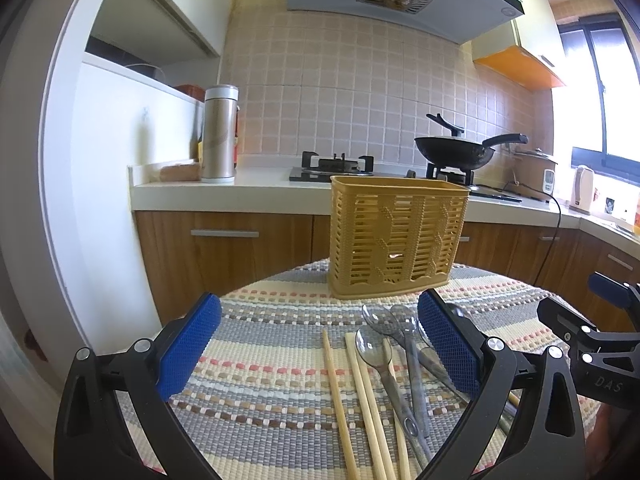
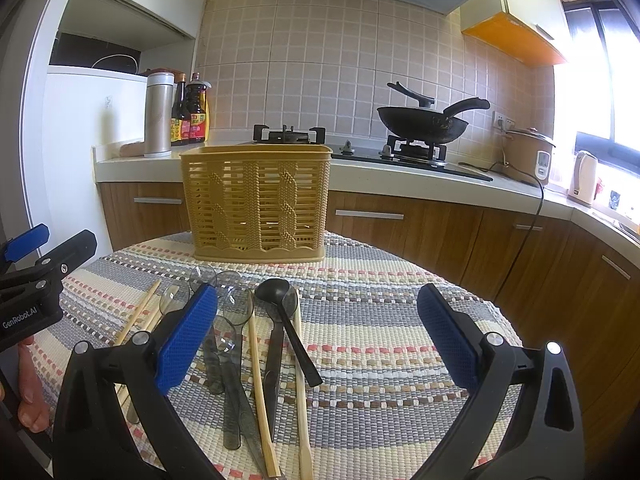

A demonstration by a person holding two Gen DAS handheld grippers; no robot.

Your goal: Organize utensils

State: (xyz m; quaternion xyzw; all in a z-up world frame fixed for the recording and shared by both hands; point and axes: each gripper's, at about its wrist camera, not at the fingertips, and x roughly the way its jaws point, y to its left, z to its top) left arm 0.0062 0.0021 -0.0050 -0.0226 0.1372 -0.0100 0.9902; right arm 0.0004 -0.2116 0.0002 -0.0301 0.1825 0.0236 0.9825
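Observation:
A tan slotted utensil basket [image 1: 398,238] [image 2: 256,204] stands upright at the far side of a striped woven mat [image 1: 272,360] [image 2: 380,320]. In front of it lie clear plastic spoons [image 1: 378,350] [image 2: 232,344], wooden chopsticks [image 1: 340,404] [image 2: 260,384] and a black spoon [image 2: 288,324], loosely piled. My left gripper [image 1: 320,344] hovers open above the chopsticks and spoons, holding nothing. My right gripper [image 2: 318,336] is open too, over the black spoon and the mat to its right. Each gripper shows at the edge of the other's view.
Behind the table runs a kitchen counter [image 1: 240,192] with a steel flask [image 1: 219,134], sauce bottles [image 2: 190,110], a gas hob with a black wok [image 2: 424,122], a rice cooker [image 2: 528,156] and a kettle [image 2: 584,178]. Wooden cabinets sit below. A person's fingers [image 2: 30,392] show at left.

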